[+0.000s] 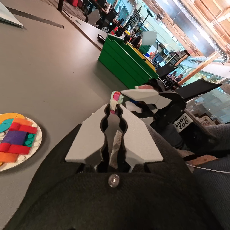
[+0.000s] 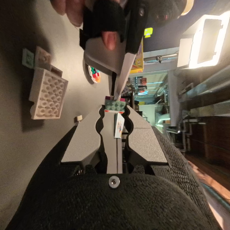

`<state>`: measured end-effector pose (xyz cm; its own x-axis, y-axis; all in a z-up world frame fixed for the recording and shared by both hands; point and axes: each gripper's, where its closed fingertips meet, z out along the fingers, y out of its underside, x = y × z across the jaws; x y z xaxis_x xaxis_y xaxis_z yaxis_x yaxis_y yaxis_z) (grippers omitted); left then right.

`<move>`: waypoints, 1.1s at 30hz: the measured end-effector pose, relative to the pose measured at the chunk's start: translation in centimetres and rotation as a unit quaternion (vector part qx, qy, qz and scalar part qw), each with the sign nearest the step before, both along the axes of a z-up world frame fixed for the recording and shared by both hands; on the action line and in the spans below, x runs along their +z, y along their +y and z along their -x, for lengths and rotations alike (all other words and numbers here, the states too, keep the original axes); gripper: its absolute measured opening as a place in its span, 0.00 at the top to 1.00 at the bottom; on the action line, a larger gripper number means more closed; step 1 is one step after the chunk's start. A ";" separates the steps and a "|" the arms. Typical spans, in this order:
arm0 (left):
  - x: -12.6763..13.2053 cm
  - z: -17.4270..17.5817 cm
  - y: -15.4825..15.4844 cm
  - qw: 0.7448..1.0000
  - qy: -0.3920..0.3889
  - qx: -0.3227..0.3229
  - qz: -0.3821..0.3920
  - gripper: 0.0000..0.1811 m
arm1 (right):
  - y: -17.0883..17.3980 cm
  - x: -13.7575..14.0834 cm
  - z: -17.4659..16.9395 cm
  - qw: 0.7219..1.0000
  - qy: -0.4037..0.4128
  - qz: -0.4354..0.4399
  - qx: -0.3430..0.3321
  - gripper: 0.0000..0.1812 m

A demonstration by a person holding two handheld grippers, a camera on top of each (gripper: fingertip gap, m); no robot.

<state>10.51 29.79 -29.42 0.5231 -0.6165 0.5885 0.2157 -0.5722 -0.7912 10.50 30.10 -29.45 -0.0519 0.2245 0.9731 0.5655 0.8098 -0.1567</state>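
Small brick cluster [image 1: 115, 101] at frame centre, pinched between fingers of left gripper [image 1: 113, 109] and right gripper [image 2: 114, 107] (both narrowed onto it), off the surface [image 1: 49, 74]. Round studded plate [image 1: 18, 140], lower left, partly filled.

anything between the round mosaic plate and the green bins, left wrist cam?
Nothing: in the left wrist view, only bare grey table runs from the round plate to the stacked green bins.
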 end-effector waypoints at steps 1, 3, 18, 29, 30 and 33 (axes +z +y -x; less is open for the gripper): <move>-0.1 0.0 0.1 1.000 0.005 0.003 0.000 0.94 | 0.0 -0.1 0.0 1.000 -0.005 -0.015 -0.001 0.84; -0.2 0.1 0.1 1.000 0.007 0.003 -0.001 0.94 | -0.4 -0.1 0.2 1.000 -0.008 -0.028 0.011 0.84; 5.3 0.2 -1.3 0.945 0.117 0.060 -0.300 0.67 | 1.0 5.4 -1.6 0.612 0.331 0.700 0.161 0.84; 4.3 -0.4 0.8 0.862 0.289 0.161 -0.384 0.79 | 0.5 5.2 -0.6 0.512 0.348 0.766 0.172 0.84; 4.3 -0.5 0.7 0.860 0.292 0.157 -0.387 0.79 | 0.5 5.2 -0.6 0.518 0.342 0.765 0.173 0.84; 4.1 -1.2 -0.6 0.860 0.289 0.096 -0.410 0.78 | 0.5 4.7 -1.0 0.549 0.312 0.757 0.169 0.84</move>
